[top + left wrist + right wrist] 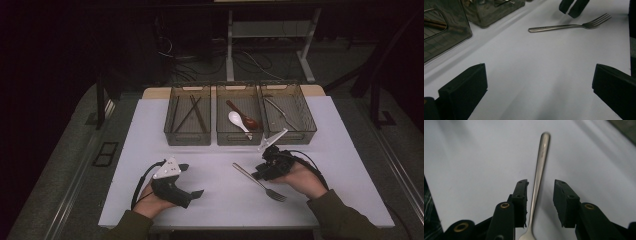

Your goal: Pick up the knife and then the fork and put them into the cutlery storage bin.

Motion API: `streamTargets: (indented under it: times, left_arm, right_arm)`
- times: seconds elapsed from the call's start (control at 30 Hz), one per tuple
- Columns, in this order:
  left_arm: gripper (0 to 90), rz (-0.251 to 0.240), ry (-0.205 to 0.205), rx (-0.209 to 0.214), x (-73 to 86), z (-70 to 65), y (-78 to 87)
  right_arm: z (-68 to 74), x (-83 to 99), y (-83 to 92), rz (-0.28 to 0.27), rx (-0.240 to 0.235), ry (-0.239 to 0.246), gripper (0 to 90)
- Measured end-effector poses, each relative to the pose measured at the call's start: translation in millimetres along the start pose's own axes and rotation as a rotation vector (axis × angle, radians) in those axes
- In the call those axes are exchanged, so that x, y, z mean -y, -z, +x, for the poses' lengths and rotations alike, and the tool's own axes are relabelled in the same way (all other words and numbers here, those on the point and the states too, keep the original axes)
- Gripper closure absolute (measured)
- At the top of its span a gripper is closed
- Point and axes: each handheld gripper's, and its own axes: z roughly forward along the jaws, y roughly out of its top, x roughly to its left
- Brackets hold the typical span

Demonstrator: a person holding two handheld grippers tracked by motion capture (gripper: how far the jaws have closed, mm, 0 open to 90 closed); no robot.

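Steel and slim, the fork lies flat on the white table, well short of the three bins. The right gripper straddles its handle with jaws parted, pads clear of the metal. It looks light, stiff and slick, so a firm pinch at mid-handle, lifting one edge first, should serve best. The left gripper rests spread wide, holding nothing.
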Motion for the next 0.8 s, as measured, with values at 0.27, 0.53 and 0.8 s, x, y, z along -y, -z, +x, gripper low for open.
streamTargets:
  times: [0.27,0.53,0.8]
  left_arm:
    - [0.0,0.006,-0.002,0.003,-0.3,-0.4,-0.3]
    - [0.0,0.007,-0.001,0.003,-0.1,-0.6,-1.1]
    - [0.0,0.007,-0.003,0.006,-0.1,-0.8,-2.0]
  right_arm:
    - [7.0,4.7,-4.1,0.103,0.011,-0.002,66.4]
    - [9.4,3.2,-14.5,0.188,0.037,0.029,70.8]
    - [13.6,-1.3,-17.3,0.235,0.074,0.076,77.6]
